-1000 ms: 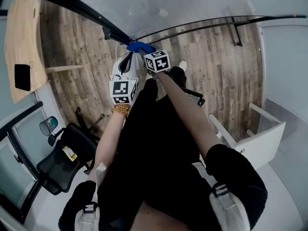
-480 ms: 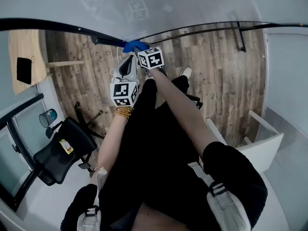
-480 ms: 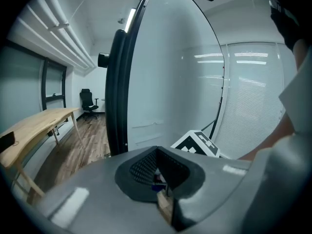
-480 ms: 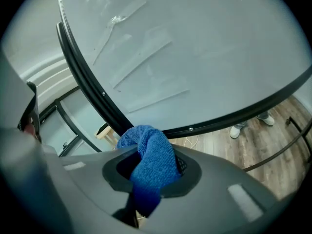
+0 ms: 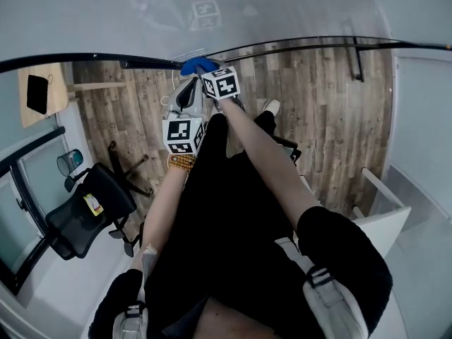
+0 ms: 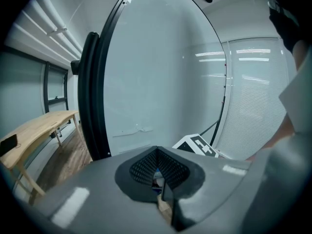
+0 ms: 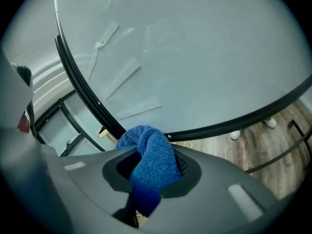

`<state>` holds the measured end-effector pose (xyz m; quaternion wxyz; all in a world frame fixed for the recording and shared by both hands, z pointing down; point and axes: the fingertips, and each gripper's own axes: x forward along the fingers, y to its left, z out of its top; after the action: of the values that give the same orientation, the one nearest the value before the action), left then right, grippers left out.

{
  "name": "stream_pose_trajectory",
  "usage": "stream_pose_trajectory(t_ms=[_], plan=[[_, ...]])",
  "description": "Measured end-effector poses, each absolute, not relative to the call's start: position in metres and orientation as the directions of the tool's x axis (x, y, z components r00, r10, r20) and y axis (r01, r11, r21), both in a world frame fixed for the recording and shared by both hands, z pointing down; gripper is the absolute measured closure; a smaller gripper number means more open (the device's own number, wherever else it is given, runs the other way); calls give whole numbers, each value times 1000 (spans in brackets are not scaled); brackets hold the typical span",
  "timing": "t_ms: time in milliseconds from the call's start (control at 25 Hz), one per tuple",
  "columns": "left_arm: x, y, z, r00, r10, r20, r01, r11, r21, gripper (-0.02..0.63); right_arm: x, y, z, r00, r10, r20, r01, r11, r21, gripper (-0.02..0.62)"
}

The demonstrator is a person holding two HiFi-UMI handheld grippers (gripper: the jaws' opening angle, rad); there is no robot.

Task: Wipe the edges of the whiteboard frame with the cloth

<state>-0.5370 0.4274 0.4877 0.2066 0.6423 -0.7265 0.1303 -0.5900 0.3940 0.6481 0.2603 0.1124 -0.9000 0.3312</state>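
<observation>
Grips the blue cloth [image 7: 151, 155] in the right gripper [image 7: 152, 175], jaws closed tight on its bunched fold. Presses it to the black whiteboard frame [image 7: 229, 125], right where two frame edges meet. Holds the left gripper [image 6: 159, 173] just beside the right one, jaws together, nothing between, facing the upright frame edge, not touching it. From the head view, runs a long free stretch of lower frame edge both ways from the cloth. Below: bare wood floor [image 5: 325, 104] open to the right, office chair [image 5: 88, 210] and wooden desk [image 5: 42, 90] at left, white cabinet [image 5: 385, 217] at lower right, all well apart from both grippers.
</observation>
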Motion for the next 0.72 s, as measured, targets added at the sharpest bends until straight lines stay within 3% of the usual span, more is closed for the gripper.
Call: stream_pose_trajectory(t_ms=[720], plan=[[-499, 388, 494, -174, -860, 480, -973, 225, 50, 508, -562, 364, 649, -861, 50, 505, -276, 789, -549, 499]])
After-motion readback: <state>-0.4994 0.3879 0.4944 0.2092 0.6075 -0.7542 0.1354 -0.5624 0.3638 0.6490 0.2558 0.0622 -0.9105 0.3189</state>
